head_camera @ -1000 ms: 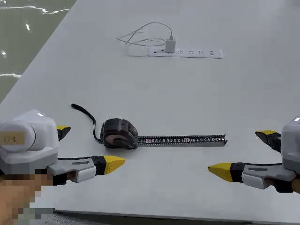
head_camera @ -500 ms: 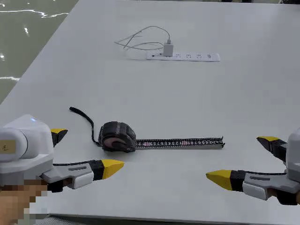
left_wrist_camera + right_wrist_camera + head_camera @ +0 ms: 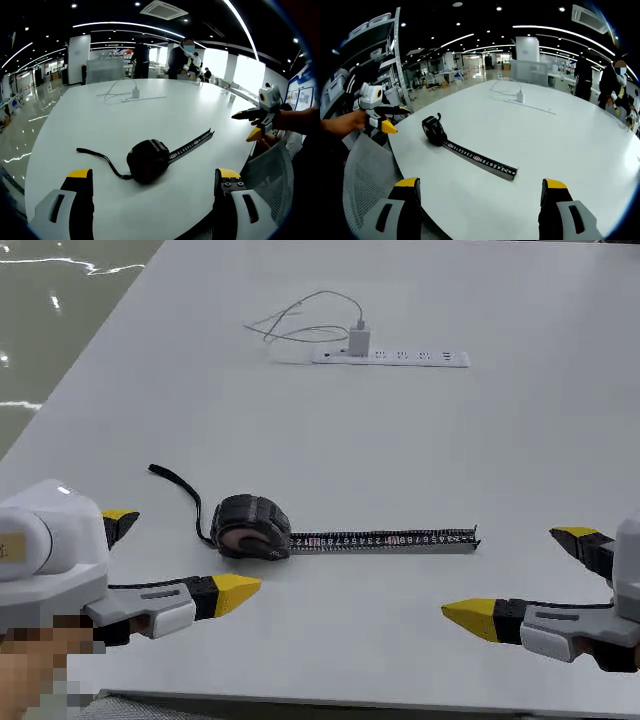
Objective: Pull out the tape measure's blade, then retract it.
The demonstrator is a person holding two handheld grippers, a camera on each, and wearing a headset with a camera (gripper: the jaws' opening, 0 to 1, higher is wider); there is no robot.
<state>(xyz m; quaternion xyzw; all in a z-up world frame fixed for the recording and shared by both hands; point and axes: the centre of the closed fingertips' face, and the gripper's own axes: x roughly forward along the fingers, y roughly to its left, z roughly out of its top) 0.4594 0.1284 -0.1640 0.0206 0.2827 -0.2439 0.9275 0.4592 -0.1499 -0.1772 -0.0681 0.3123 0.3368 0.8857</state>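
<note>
A black tape measure [image 3: 252, 527] lies on the white table [image 3: 400, 440], its blade [image 3: 385, 539] pulled out to the right and lying flat, a black wrist strap [image 3: 180, 490] trailing left. My left gripper [image 3: 180, 555] stands open near the front left edge, short of the case, nothing between its fingers. My right gripper [image 3: 525, 575] is open at the front right, to the right of the blade's tip. From the left gripper view the case [image 3: 148, 160] lies ahead between the jaws, and the right gripper [image 3: 257, 117] shows far right. The blade [image 3: 480, 160] also shows in the right gripper view.
A white power strip [image 3: 395, 357] with a plugged charger and a loose white cable [image 3: 300, 320] lies at the back of the table. The table's left edge drops to a glossy floor [image 3: 50, 320]. People stand beyond the table [image 3: 180, 57]. A mesh chair [image 3: 370, 180] sits at the front edge.
The head camera shifted slightly. Both grippers have drifted a little lower and nearer the front edge; the tape measure and its blade lie as before.
</note>
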